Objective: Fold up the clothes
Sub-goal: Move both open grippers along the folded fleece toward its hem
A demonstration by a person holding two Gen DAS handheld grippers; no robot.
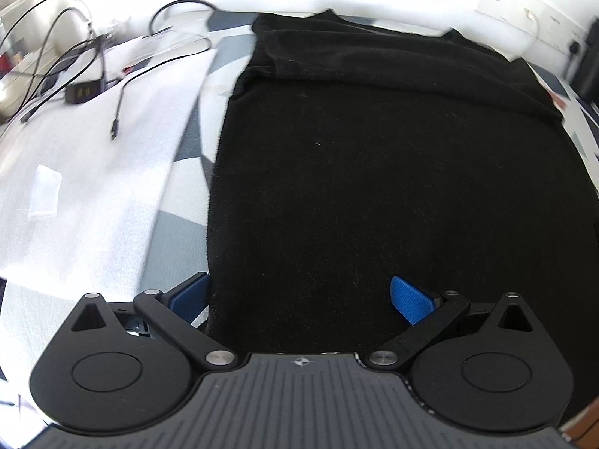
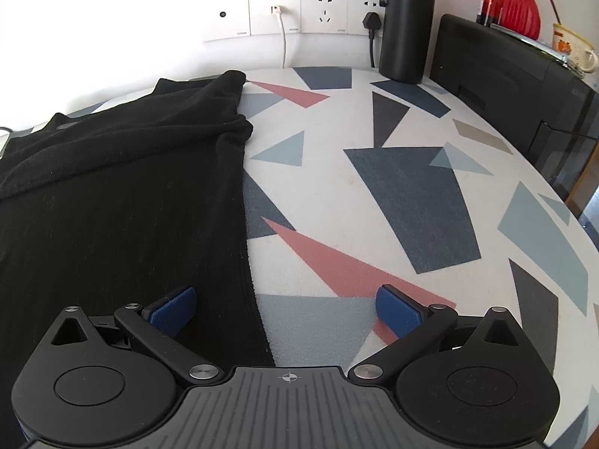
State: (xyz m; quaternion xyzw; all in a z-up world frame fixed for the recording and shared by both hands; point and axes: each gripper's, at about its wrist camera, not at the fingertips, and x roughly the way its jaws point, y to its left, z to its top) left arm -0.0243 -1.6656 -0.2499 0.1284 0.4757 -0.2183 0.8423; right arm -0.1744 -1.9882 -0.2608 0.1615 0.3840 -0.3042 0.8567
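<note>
Home room: table with geometric-print tablecloth (image 2: 374, 187), wall sockets (image 2: 299, 11), black flask (image 2: 406, 26), red vase (image 2: 520, 0), mug (image 2: 572, 46), charger cables (image 1: 75, 67)

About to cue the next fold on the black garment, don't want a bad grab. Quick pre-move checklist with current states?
1. Left gripper open: ok, jaws wide, nothing between them.
2. Right gripper open: ok, jaws wide, empty.
3. Each gripper straddles a side edge of the black garment: ok, in both wrist views one blue pad is over cloth, the other off it.
4. Garment lies flat: mostly ok; sleeves at the far end are folded in, with the right sleeve bunched.
5. Fold path clear: cannot tell fully; cables lie on the white cloth to the left, apart from the garment.
6. Pads touching the fabric: cannot tell.
</note>
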